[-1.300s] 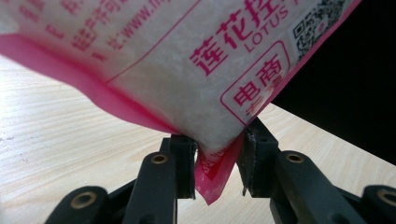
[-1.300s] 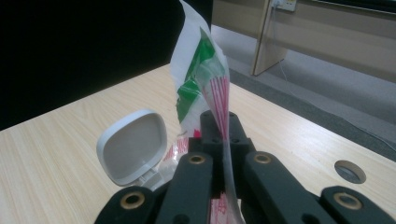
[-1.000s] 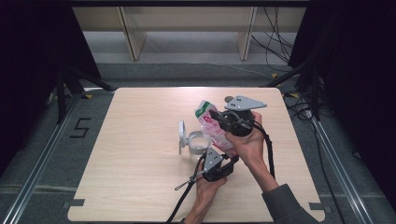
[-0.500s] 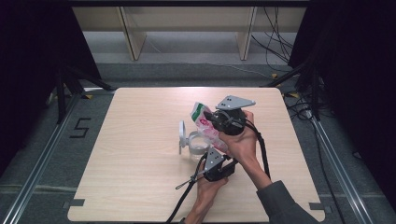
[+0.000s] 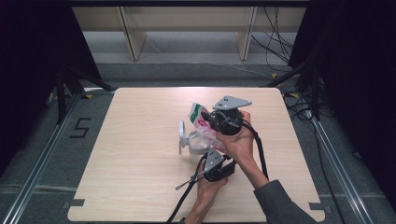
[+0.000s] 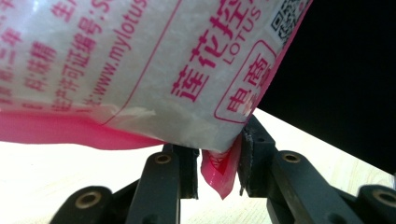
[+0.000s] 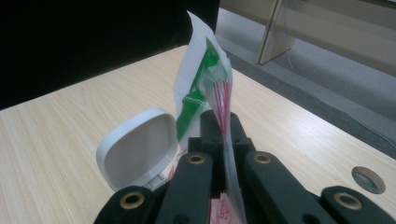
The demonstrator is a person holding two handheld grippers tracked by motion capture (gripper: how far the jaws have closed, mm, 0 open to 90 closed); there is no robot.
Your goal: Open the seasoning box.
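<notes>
Two grippers meet over the middle of the table (image 5: 135,154), whose whole left half lies bare out to its left edge, while a narrower strip of bare wood runs along its right edge and the far edge behind the work is free as well. Just left of the hands a small white container (image 5: 195,143) stands on the wood with its hinged lid (image 5: 181,136) swung up and open. Above and to the right of it hangs the bag (image 5: 201,122), a plastic pouch that is white and clear, filled with pale grains, printed with pink lettering and a code square, edged in pink along its bottom seam and marked green near its top. The left gripper (image 6: 218,161), the one nearer the person, comes up from below and is clenched on the bag's lower pink corner, which sits pinched between its two black jaws. The right gripper (image 7: 223,122), farther from the person and above the container, is clamped on the bag's upper edge, the thin film standing up from between its closed jaws, with the lid just left of them.
</notes>
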